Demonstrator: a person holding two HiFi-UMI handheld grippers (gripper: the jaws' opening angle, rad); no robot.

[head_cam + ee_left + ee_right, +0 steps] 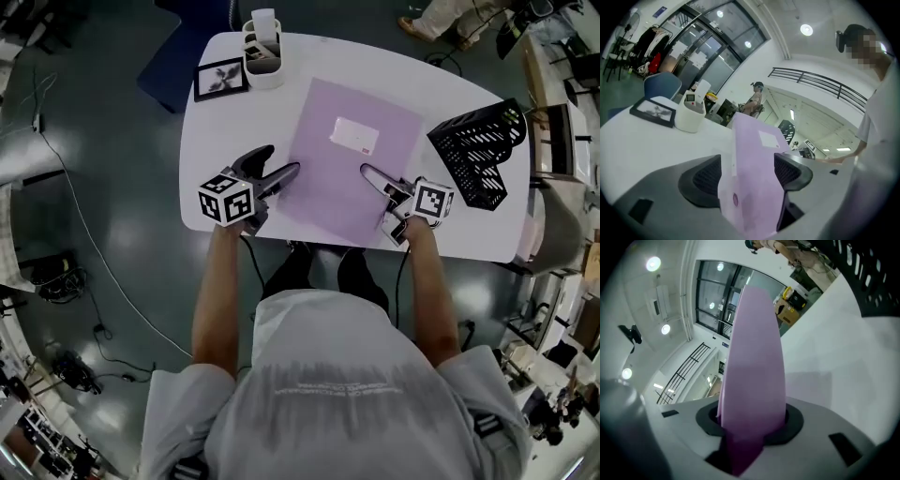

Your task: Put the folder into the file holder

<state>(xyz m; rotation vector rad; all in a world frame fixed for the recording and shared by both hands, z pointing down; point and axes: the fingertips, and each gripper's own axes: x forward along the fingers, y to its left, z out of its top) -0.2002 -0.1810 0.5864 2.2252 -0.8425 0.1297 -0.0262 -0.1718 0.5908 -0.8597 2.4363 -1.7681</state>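
Observation:
A pale purple folder [352,155] with a white label is over the middle of the white table [216,141]. My left gripper [286,174] is shut on its near left edge and my right gripper [373,176] on its near right edge. In the left gripper view the folder [754,168] fills the gap between the dark pads [701,180] of that gripper [750,173]. In the right gripper view the folder [754,362] stands edge-on, pinched in that gripper [750,420] and raised off the table. The black mesh file holder [478,155] stands at the table's right end, right of my right gripper.
A white pen pot [263,56] and a framed picture [221,79] stand at the table's far left. A blue chair [192,47] is beyond them. In the left gripper view a person [876,117] is at the right.

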